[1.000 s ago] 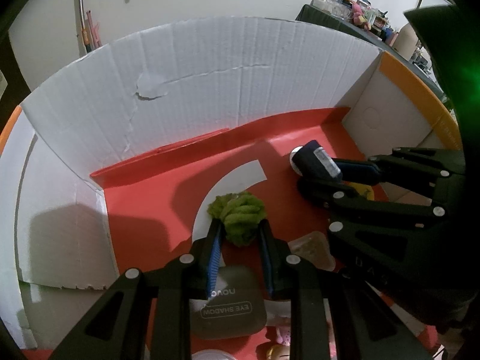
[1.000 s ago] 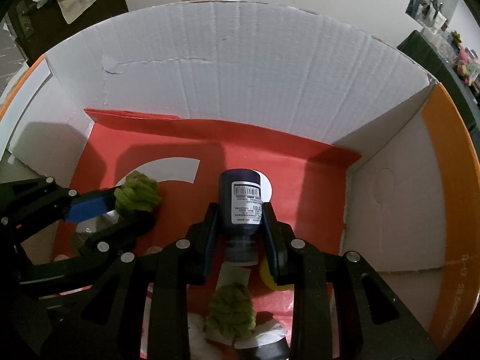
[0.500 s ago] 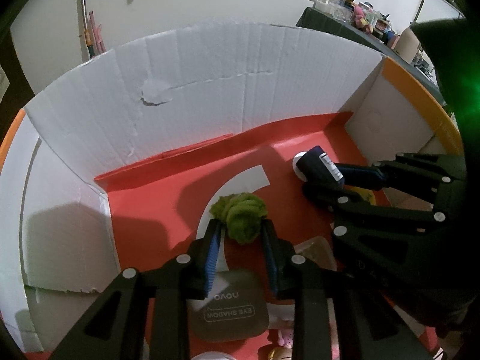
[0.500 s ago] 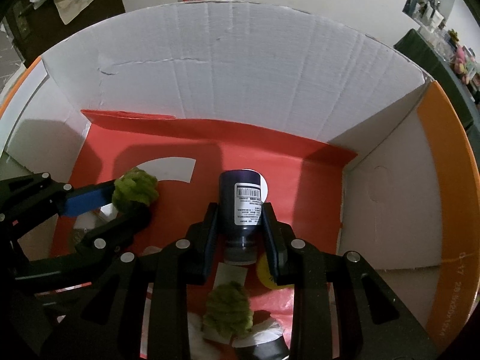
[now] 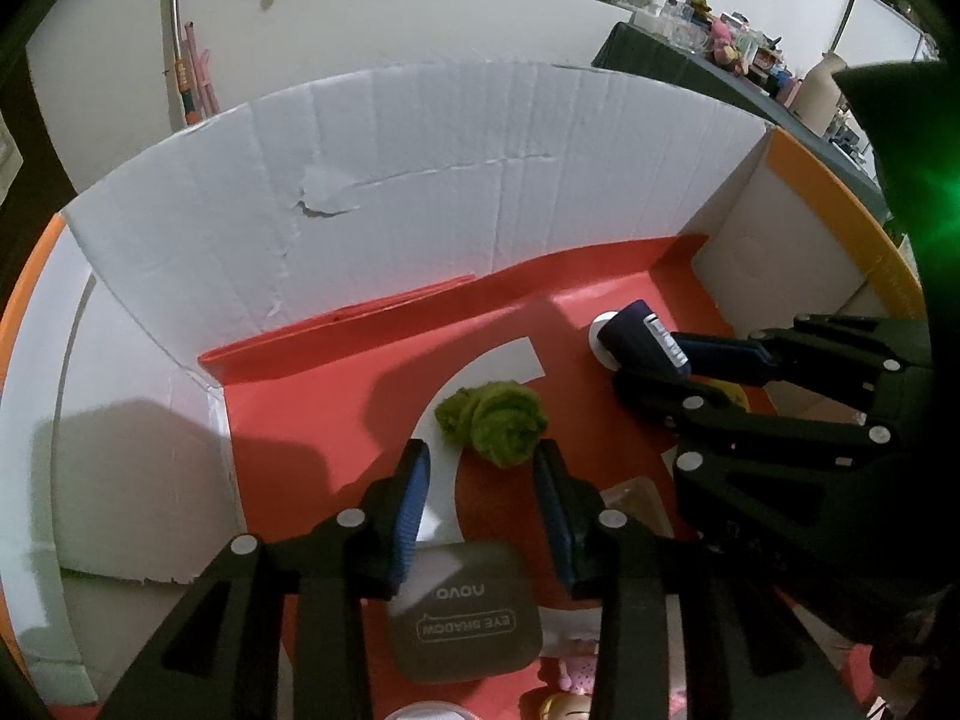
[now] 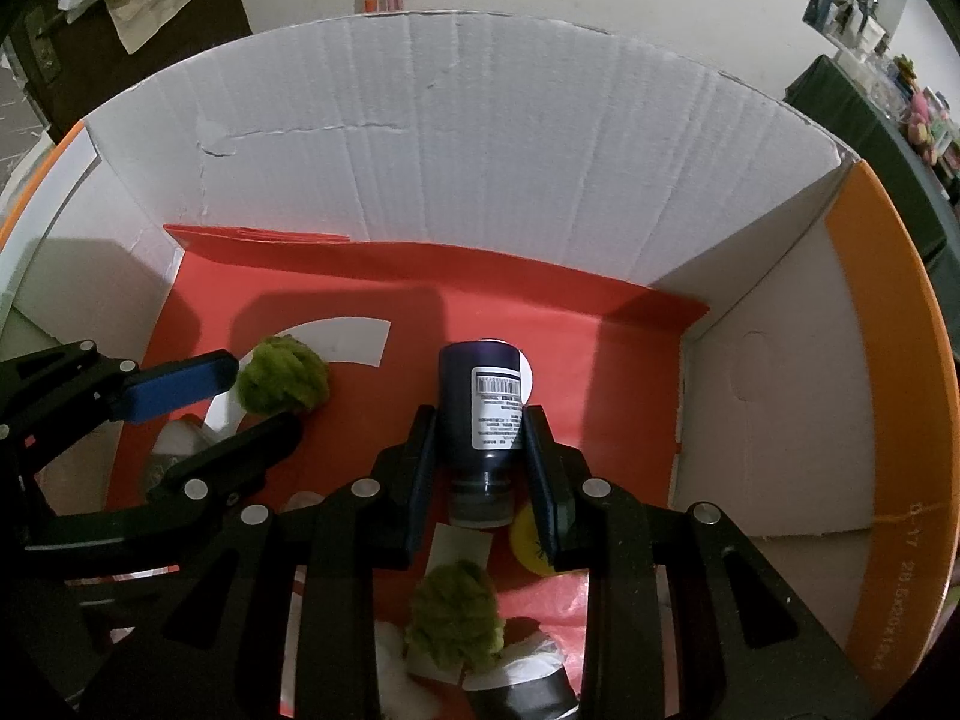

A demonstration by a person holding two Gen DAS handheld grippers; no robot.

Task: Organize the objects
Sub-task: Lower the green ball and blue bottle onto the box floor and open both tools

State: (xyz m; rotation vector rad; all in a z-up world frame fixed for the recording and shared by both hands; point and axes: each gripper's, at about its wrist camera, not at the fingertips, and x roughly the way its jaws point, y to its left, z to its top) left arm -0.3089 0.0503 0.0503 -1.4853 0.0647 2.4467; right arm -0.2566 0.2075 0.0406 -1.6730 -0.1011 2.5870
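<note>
My left gripper [image 5: 482,471] has just been opening off the soft, light green pom-pom [image 5: 493,423] at frame centre, while my right gripper [image 6: 480,441] pinches the rigid, slippery dark bottle [image 6: 483,414] mid-body.

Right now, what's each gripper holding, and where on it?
Right gripper: dark bottle, gripped near its cap end. Left gripper: nothing; jaws have just opened off the green pom-pom.

A white-walled cardboard box [image 5: 420,168] with a red floor holds a green fuzzy ball [image 5: 495,423], an eye-shadow case [image 5: 468,612] and a yellow disc [image 6: 531,546].

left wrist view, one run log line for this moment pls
left gripper: jaws just opening, green pom-pom released | right gripper: shut on dark bottle | place: box
</note>
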